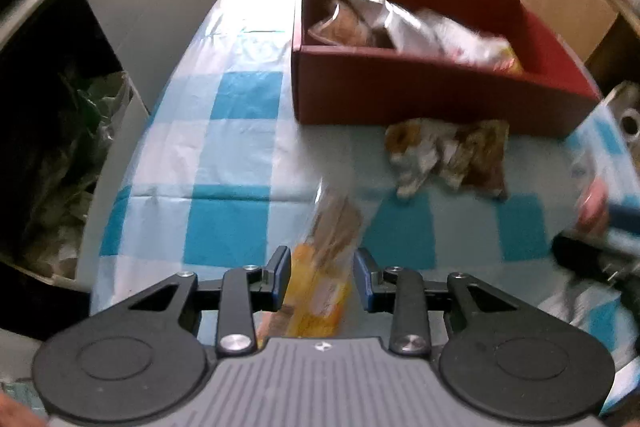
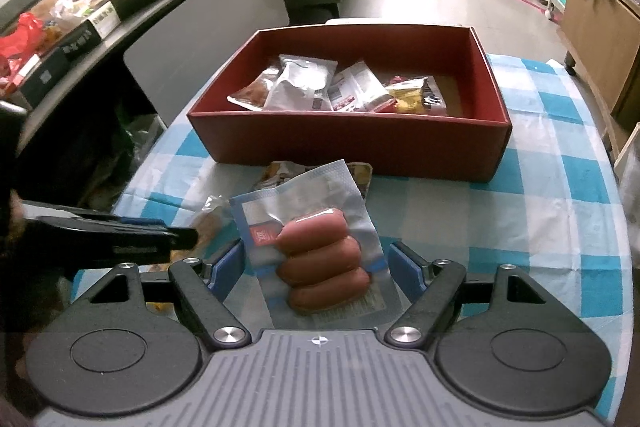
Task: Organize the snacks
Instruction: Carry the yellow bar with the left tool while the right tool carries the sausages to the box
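Left wrist view: the left gripper [image 1: 322, 277] is low over a blue-and-white checked tablecloth [image 1: 228, 243]. Between its blue pads [image 1: 282, 277] lies a blurred orange and brown snack packet [image 1: 326, 267]. The jaws stand partly apart with a sliver of gap on each side of the packet, so it looks released or not yet clamped; motion blur makes this uncertain. Risk, as a judgement: closing while moving could pinch only the slippery film, so the packet slides out or drops short of the box. Ahead, a red box [image 1: 400, 99] already holds several snacks, and a crumpled brown wrapper [image 1: 452, 155] lies on the cloth just before its front wall.

Right wrist view: the right gripper [image 2: 316, 263] is wide open, jaws clear of a clear pouch of three sausages [image 2: 320, 259] lying flat between them on the cloth. A grip on the pouch's thin edge alone could let it fold and fall. The left gripper is close at the lower left, so the two could collide. The red box sits just beyond, its snacks in the left and middle
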